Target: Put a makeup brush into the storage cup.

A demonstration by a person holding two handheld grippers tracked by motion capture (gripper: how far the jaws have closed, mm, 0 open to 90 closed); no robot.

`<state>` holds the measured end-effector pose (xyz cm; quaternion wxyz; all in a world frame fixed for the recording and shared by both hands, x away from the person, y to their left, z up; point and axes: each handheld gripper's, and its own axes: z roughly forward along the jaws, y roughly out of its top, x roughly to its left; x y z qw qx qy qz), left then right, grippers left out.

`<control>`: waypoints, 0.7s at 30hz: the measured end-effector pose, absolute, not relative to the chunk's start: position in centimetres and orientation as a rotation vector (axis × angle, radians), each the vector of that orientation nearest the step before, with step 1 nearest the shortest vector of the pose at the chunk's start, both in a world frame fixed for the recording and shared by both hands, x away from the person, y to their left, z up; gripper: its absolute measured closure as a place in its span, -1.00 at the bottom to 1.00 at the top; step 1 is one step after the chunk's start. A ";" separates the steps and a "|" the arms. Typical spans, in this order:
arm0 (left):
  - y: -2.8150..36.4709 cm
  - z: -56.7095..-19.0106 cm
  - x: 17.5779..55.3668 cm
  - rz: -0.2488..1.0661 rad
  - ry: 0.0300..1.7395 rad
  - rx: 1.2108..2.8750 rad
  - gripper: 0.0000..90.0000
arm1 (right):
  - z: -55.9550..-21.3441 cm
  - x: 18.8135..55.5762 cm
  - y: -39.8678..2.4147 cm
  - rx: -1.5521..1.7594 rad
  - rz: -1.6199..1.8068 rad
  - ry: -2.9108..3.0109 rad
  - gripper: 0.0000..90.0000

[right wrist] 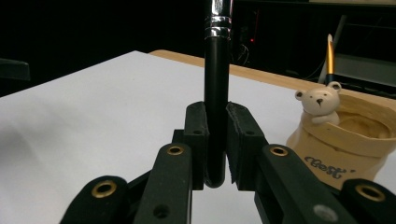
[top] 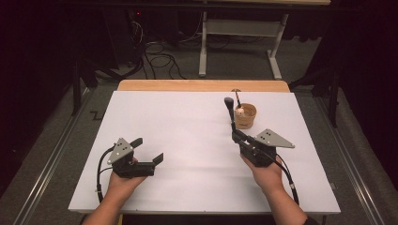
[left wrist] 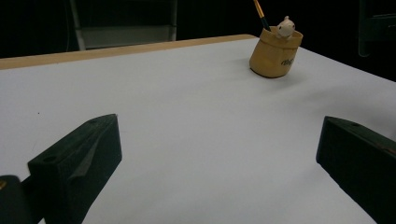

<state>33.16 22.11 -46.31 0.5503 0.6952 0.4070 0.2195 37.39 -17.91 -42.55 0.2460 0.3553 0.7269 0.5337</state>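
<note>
nearest the person, the two forearms come in from the bottom edge of the high view, cut off below the elbow, and each hand wraps the back of a gripper so that much of the gripper bodies is covered by fingers. the left gripper (top: 149,151) rests low on the white table cover (top: 187,154), its hand lying on the sheet and the tool pointing to the right and slightly away; its jaws stand wide apart with nothing between them, and in the left gripper view their tips run off the bottom corners. the right gripper (top: 234,133) is held a little above the sheet, wrist straight, pointing away toward the cup, with a grey three-cornered plate on top. its jaws are closed on the black handle of a makeup brush (top: 230,112), which stands nearly upright out of them; in the right gripper view the rounded butt of the handle sits just below the pads, a silver ferrule band shows above, and the head is cut off by the top edge. in the high view the head looks dark and rounded, but small and hard to make out. just beyond the brush stands a tan cup (top: 245,116) with a small bear figure on its rim and dark lettering too partial to read; a thin gold-and-black brush (top: 238,99) leans out of it, its top blurred.
</note>
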 end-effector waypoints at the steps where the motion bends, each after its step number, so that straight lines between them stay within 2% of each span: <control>1: 22.1 -46.3 33.2 0.521 0.962 1.645 -0.98 | -42.5 37.4 -17.8 0.969 1.462 1.985 0.79; 12: 22.2 -46.1 33.1 0.525 0.949 1.643 -0.95 | -42.2 37.0 -15.4 0.888 1.485 2.034 0.79; 21: 22.0 -46.0 33.0 0.539 0.954 1.627 -0.97 | -43.4 36.1 -14.2 0.849 1.482 2.056 0.79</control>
